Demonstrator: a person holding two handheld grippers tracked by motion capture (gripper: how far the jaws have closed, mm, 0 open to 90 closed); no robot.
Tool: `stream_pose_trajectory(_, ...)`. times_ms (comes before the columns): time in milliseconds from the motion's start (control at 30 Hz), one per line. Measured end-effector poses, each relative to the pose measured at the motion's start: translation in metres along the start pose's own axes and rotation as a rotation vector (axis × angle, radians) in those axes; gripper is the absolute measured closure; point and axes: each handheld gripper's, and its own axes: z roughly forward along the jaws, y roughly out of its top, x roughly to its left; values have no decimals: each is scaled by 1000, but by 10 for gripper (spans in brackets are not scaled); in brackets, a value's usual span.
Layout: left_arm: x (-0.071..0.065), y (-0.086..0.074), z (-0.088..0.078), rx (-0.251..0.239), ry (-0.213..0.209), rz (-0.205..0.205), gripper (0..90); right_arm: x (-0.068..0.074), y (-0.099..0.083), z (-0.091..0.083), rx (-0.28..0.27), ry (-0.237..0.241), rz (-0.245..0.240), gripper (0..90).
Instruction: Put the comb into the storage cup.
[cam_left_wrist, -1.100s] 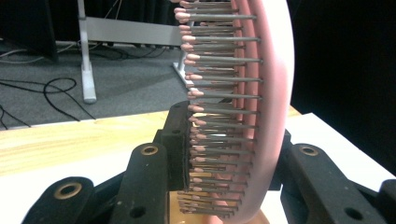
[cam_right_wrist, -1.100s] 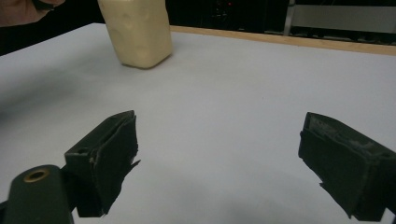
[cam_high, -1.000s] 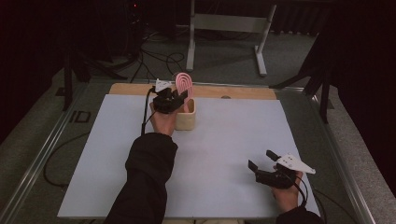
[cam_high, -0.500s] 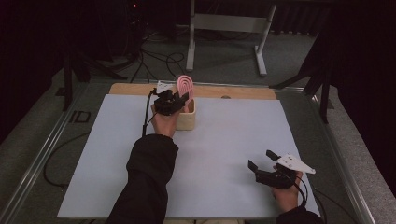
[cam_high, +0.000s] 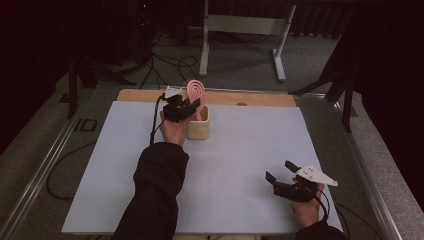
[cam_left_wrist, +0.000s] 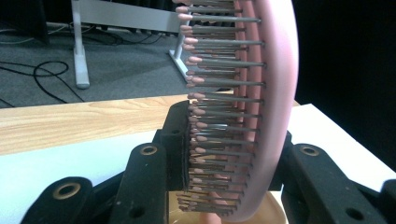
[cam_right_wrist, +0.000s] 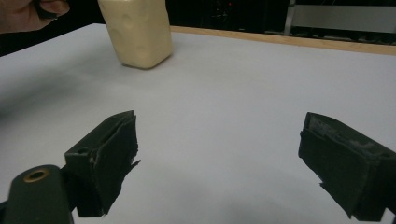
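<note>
A: In the high view, the left hand-held gripper (cam_high: 192, 106) sits in the upper middle of the frame, closed on the pink hairbrush (cam_high: 195, 92). The brush stands upright with its handle inside the cream cup (cam_high: 198, 129). The cup stands on the white counter (cam_high: 240, 150), near the wooden strip (cam_high: 250, 98) at the counter's far edge.

B: And the right hand-held gripper (cam_high: 281, 171)?

A: At the lower right of that frame, low over the counter, jaws wide apart and holding nothing. It is well apart from the cup.

B: Which step is this, do you think?

A: I judge the brush is being set into the cup, or taken out; the pictures do not tell me which. If set in, the next move calls for opening the jaws without tipping the cup.

B: What does the left gripper view add?

A: It shows the grip itself: one pad (cam_left_wrist: 180, 144) presses on the bristle tips, the other jaw is behind the pink back of the brush (cam_left_wrist: 273, 93). The cup rim is at the bottom middle.

B: And the right gripper view?

A: Its own two jaws stand wide with bare counter between them, and the cup (cam_right_wrist: 137, 30) is at the upper left, seen from the side. The brush head is cut off there.
</note>
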Motion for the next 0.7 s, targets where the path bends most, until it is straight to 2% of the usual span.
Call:
stream_pose_trajectory(400,11,1,1,6,-9,-49,640,-1,0,0,2,-3,-1,115)
stream_pose_trajectory(700,17,3,0,22,-1,-48,639,-1,0,0,3,-3,-1,115)
